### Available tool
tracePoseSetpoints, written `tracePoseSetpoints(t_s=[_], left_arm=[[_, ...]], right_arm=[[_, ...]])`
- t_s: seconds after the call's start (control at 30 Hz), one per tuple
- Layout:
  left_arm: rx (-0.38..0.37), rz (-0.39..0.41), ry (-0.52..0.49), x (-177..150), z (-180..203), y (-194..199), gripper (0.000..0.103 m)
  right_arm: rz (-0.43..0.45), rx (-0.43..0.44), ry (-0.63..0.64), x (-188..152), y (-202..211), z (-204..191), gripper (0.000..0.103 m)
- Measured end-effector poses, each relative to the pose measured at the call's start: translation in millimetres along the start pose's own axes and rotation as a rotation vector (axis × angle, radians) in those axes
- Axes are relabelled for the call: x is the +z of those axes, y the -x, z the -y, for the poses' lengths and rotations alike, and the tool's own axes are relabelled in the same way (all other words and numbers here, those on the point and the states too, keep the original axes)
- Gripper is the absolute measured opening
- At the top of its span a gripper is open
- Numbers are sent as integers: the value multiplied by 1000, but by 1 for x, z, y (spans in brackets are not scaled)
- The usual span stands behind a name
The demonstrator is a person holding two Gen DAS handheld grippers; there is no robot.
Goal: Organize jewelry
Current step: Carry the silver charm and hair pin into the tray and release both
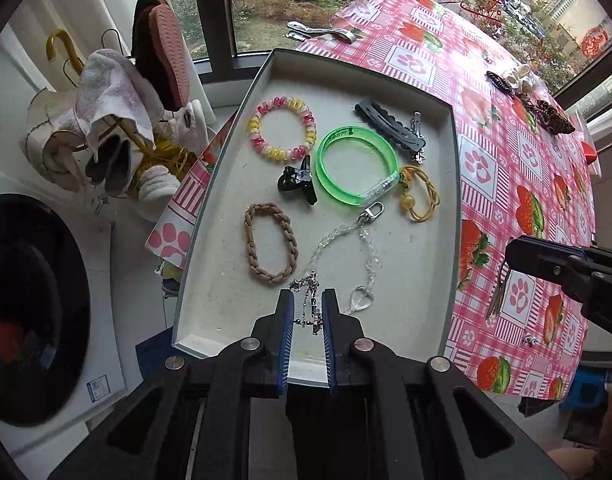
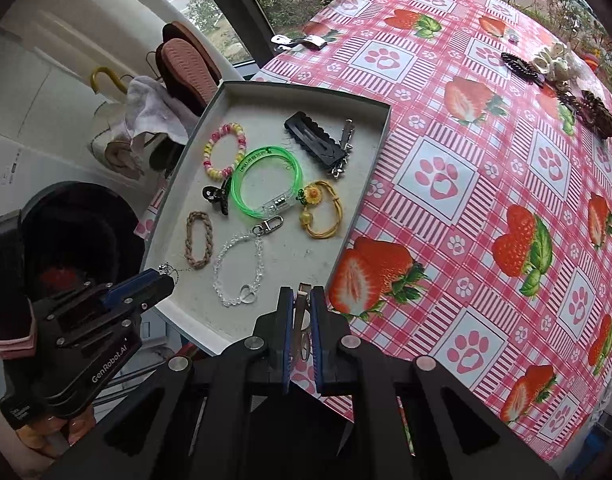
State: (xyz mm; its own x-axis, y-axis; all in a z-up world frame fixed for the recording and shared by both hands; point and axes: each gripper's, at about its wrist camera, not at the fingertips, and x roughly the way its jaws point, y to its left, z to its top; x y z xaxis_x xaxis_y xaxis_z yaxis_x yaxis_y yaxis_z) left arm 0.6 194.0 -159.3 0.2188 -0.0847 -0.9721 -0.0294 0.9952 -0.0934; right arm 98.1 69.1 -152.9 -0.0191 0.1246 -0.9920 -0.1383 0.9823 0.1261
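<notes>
The silver chain (image 1: 310,300) lies in a loose heap at the near edge of the tray (image 1: 445,264), and it sits right between the fingers of my left gripper (image 1: 308,300), which stand a little apart with the chain's charm end showing in the gap; I judge them released, or barely so, not pinching. From the right wrist view a bit of chain shows just off my left fingertips, over the tray's near left corner. To do this step well, as I judge it, I should let the chain settle fully on the tray floor before I draw back, and pull straight away so no link catches on the ribbed pads. I should also keep it clear of the clear bead chain (image 1: 357,252), which lies just beside it with its heart pendant near my right finger; the two would tangle easily. The braided tan band (image 1: 270,242) lies just to the left, and the green bangle (image 1: 357,166), black claw clip (image 1: 298,184), yellow tie (image 1: 419,192), spiral tie (image 1: 282,128) and black barrette (image 1: 389,128) fill the tray toward its far edge. My right gripper (image 2: 302,300) is clenched on a thin metal hair clip (image 2: 300,320), held upright over the cloth (image 2: 465,208) just off the tray's near right corner.
</notes>
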Motion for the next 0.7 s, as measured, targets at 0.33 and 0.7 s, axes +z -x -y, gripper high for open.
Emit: tracePoseSetpoints(t_s=[0.33,0.7], left_arm=[[14,-35,11,0,-12,-33,20],[57,-60,-8,0,-11,-60,20]], right_arm=[[-53,29,-10,15,-44,-7,9],[-119,-15,-6,22,-87,-6,9]])
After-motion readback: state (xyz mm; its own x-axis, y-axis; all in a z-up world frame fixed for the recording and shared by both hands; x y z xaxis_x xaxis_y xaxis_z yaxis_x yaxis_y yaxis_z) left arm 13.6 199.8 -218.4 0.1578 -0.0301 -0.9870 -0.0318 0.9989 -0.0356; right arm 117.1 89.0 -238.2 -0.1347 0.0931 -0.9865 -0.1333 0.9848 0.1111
